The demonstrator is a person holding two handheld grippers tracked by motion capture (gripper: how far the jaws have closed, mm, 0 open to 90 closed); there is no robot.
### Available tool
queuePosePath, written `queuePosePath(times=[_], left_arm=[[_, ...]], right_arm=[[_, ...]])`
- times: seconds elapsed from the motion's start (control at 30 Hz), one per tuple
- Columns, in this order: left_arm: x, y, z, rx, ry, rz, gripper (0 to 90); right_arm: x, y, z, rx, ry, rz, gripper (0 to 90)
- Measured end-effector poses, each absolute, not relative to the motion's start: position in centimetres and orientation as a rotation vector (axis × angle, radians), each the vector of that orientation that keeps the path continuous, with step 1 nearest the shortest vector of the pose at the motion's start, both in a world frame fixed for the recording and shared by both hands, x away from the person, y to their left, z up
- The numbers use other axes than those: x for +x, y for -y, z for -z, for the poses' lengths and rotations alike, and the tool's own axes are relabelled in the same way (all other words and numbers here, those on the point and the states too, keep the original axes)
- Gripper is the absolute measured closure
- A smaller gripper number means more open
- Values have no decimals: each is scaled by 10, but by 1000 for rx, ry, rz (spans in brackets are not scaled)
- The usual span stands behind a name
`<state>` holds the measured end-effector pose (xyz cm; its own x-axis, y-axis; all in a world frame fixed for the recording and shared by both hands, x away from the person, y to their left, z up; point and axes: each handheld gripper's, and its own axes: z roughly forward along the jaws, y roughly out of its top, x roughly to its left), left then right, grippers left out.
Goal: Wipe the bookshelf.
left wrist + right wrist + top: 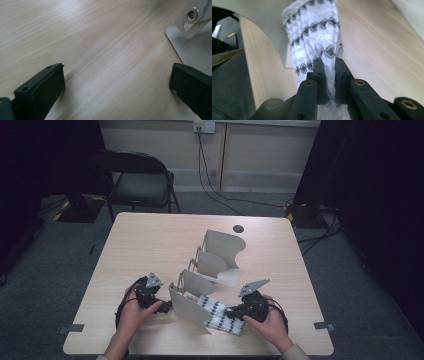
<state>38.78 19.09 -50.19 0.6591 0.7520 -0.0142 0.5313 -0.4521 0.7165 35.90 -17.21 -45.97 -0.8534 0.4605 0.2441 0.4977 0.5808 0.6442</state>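
White fabric with rows of black diamond pattern, a folded cloth point(317, 32), is what I have pinched in my right hand-held gripper point(329, 67): its two black jaws are clenched on a bunched edge of the cloth, which runs up between them and spreads out beyond the tips. From the high view the cloth point(220, 312) lies on the pale wooden counter point(150, 235) near my edge of it, its far end tucked against the beige folding board with hinged panels point(192, 305), whose nearest panel stands tilted up just left of the cloth. My right hand-held gripper point(235, 311) reaches in from the right, low over the counter, my hand wrapped around its body. My left hand-held gripper point(165, 306) sits on the other side of that raised panel, close to its lower edge; in its own view point(117, 82) the jaws stand wide apart with bare wood between them, grasping nothing, and a corner of the board's flat base with a metal rivet point(192, 14) shows at the upper right. Farther back on the counter the board's other panels point(222, 250) stand upright with curved tops, and a small dark round hole point(238, 228) sits near the far edge. Beyond the counter a black folding chair point(140, 182) stands on the grey carpet point(60, 265).
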Motion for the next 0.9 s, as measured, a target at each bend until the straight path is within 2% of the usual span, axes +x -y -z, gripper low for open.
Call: queuePosePath(times=[0.4, 0.9], left_arm=[[388, -191, 502, 2163, -989, -399, 0], [388, -191, 502, 2163, -989, -399, 0]], right_arm=[[368, 202, 457, -984, 2766, 1162, 810], [380, 198, 451, -1023, 2794, 1189, 814]])
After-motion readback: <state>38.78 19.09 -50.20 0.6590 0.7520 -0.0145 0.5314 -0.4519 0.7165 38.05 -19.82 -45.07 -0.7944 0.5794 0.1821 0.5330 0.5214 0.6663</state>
